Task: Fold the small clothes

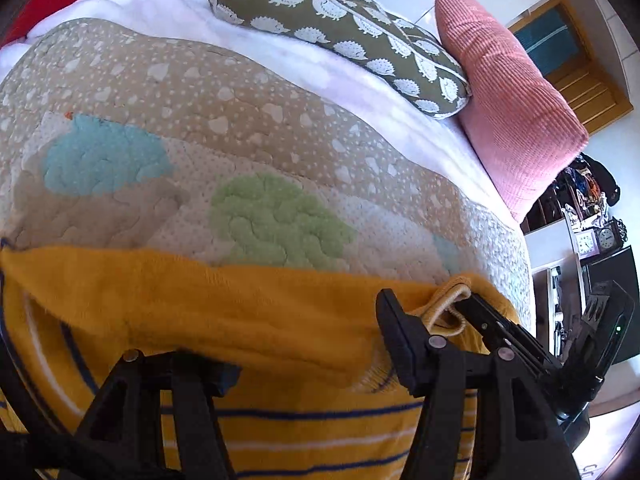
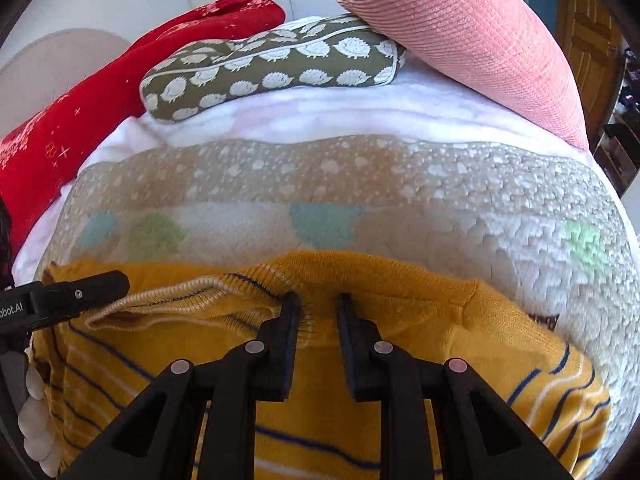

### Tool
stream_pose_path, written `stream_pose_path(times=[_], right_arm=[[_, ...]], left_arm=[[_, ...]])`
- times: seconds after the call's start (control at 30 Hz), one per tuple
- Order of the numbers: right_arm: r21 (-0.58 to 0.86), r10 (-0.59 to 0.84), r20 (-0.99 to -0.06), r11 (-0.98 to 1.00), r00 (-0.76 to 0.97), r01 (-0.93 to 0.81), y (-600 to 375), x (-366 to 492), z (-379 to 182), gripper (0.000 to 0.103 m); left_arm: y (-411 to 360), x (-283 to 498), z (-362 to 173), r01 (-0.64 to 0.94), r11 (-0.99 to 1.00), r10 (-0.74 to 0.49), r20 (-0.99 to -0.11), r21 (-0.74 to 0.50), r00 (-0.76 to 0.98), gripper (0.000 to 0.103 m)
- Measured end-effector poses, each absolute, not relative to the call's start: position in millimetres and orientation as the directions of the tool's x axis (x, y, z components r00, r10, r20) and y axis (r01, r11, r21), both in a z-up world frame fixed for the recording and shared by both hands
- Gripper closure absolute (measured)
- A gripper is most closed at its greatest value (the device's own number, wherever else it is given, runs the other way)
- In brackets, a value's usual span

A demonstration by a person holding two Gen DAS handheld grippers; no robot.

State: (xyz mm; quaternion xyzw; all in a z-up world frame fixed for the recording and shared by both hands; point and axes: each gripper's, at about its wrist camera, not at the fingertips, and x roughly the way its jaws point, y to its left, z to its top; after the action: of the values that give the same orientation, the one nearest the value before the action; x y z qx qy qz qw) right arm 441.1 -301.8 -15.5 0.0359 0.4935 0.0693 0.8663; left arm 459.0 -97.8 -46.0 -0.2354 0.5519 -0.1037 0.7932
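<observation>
Left wrist view: a yellow sweater (image 1: 224, 312) with navy and white stripes is seen lying on a quilt (image 1: 248, 136), across the near edge of the bed. Its upper part is folded over, so that a plain yellow band lies above the striped part. The left gripper (image 1: 308, 336) is held low over the sweater with its fingers wide apart; nothing is clamped between them. The left finger is largely hidden at the lower edge. At the right, the right gripper (image 1: 472, 308) is seen at the cream ribbed collar (image 1: 444, 304), touching it. Beyond the quilt, a white blanket (image 1: 304, 60), a hedgehog pillow (image 1: 336, 24) and a pink cushion (image 1: 508, 100) are noted, the pillow's end lying against the cushion.

Right wrist view: the right gripper (image 2: 318, 308) is pressed onto the sweater (image 2: 420, 320) at the right end of the collar (image 2: 180, 296). A narrow gap is seen between its fingers, with knit fabric lying in it; whether the fabric is pinched cannot be told. The left gripper (image 2: 92, 284) enters from the left edge, its tip just beside the collar's left end. The quilt (image 2: 440, 184) is seen behind the sweater, then the blanket (image 2: 320, 116), the pillow (image 2: 272, 68) and the cushion (image 2: 460, 32). A red cloth (image 2: 100, 92) lies at the far left.
</observation>
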Motion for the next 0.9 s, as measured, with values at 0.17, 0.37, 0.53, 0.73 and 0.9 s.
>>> stream_pose_path(times=[0.17,0.37,0.53,0.73,0.9], right_arm=[[0.106,0.115,-0.854,0.993,0.507,-0.047,-305.3,477.1,-23.1,0.081],[-0.028,-0.027,-0.829,1.0,0.558,0.008,-310.3,500.3,-21.4,0.038],[0.07,0.005,-0.784,0.994,0.621,0.081,-339.4,486.3,3.5,0.039],[0.143,0.072,-0.762,0.988,0.644,0.059,-393.5,406.0,38.0,0.039],[0.164,0.026,-0.777,0.973,0.629,0.162,-485.7,289.9,50.3,0.038]], left_arm=[[-96.1,469.9,-41.4,-0.113,0.857,-0.424,-0.812,-0.503,0.402,0.044],[-89.9,432.5,-3.8,-0.022,0.897,-0.379,-0.793,-0.441,0.477,0.044],[-111.5,424.1,-13.7,0.064,0.932,-0.35,-0.843,-0.356,0.408,0.044],[-110.1,404.4,-15.8,0.038,0.922,-0.367,-0.839,-0.385,0.401,0.044],[-119.3,319.4,23.9,0.114,0.937,-0.346,-0.824,-0.331,0.448,0.044]])
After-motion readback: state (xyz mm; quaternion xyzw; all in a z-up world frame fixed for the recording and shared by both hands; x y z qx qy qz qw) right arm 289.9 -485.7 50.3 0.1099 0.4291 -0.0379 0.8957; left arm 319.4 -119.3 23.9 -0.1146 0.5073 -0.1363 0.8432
